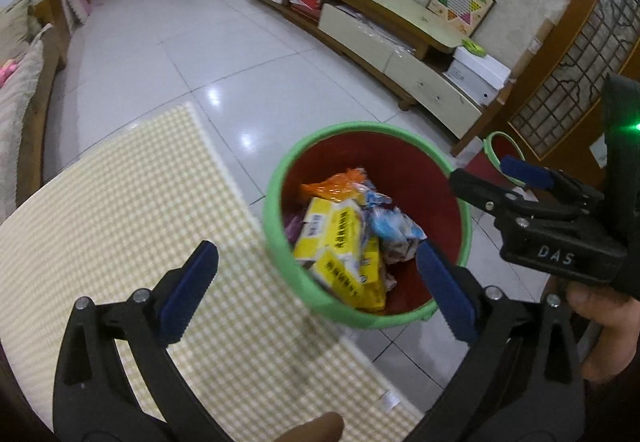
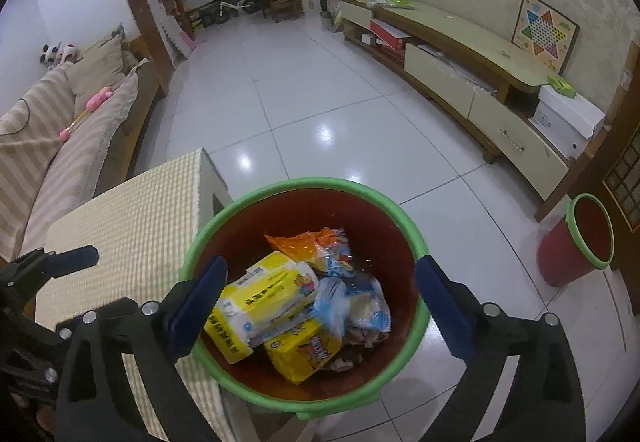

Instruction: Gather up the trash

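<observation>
Left wrist view: left claw (image 1: 316, 294) spread wide, nothing between pads, poised over bench (image 1: 120, 226) right edge; red bin (image 1: 400, 157) sits on floor just beside that edge, yellow packs (image 1: 340, 254) and wrappers inside

Right wrist view: right claw (image 2: 320, 306) gaping, empty, directly above bin (image 2: 360, 209); trash piled in bottom

Risk: low finger could clip green rim, tip bin, spill trash

Both wrist cameras look steeply down, close above the trash bin (image 1: 280, 177) (image 2: 208, 230), which sits at five o'clock for the left and six o'clock for the right.
</observation>
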Demonstrator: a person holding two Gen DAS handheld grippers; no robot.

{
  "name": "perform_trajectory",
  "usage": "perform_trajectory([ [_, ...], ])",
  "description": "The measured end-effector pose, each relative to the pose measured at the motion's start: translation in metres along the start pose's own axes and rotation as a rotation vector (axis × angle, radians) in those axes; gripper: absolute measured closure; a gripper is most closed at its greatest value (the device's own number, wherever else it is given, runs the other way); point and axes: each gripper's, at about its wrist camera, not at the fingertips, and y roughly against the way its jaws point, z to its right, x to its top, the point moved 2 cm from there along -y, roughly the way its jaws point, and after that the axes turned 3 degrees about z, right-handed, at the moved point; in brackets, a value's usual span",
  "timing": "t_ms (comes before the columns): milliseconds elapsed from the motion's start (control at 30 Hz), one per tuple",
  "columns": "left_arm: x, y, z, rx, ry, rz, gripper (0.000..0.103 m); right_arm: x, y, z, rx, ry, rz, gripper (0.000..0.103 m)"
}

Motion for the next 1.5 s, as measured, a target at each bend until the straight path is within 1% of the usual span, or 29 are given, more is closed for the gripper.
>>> perform_trajectory([
  [100,-0.006,0.020,-0.012,0.046,0.007,0.028,0.005,-0.003,0.006,-0.012,0.016,0.013,0.006,0.009],
  [167,-0.010,0.033,-0.020,0.054,0.017,0.042,0.006,-0.005,0.010,-0.022,0.022,0.028,0.012,0.009],
  [333,-0.025,0.073,-0.051,0.097,0.092,0.101,0.005,-0.015,0.027,-0.059,0.050,0.071,0.038,0.009],
  [467,-0.043,0.102,-0.077,0.160,0.144,0.136,0.005,-0.027,0.042,-0.089,0.088,0.090,0.055,0.007],
  [533,-0.054,0.117,-0.091,0.188,0.170,0.153,0.005,-0.033,0.050,-0.104,0.109,0.100,0.061,0.007],
  [667,-0.083,0.146,-0.117,0.216,0.227,0.187,0.005,-0.049,0.061,-0.137,0.144,0.103,0.055,0.007],
  [800,-0.107,0.167,-0.134,0.247,0.272,0.216,0.005,-0.068,0.066,-0.171,0.182,0.125,0.013,0.007],
  [933,-0.135,0.182,-0.149,0.288,0.311,0.234,0.005,-0.086,0.075,-0.199,0.207,0.168,0.009,0.007],
  [1067,-0.156,0.188,-0.158,0.335,0.331,0.246,0.005,-0.105,0.089,-0.219,0.198,0.209,0.042,0.007],
  [1267,-0.184,0.188,-0.161,0.380,0.332,0.227,0.005,-0.123,0.100,-0.228,0.147,0.229,0.096,0.007],
  [1367,-0.198,0.190,-0.165,0.414,0.320,0.232,0.005,-0.130,0.098,-0.230,0.118,0.242,0.118,0.007],
  [1433,-0.206,0.191,-0.168,0.450,0.311,0.245,0.005,-0.134,0.095,-0.232,0.095,0.258,0.135,0.007],
  [1500,-0.215,0.193,-0.170,0.460,0.333,0.276,0.005,-0.138,0.090,-0.233,0.081,0.268,0.141,0.007],
])
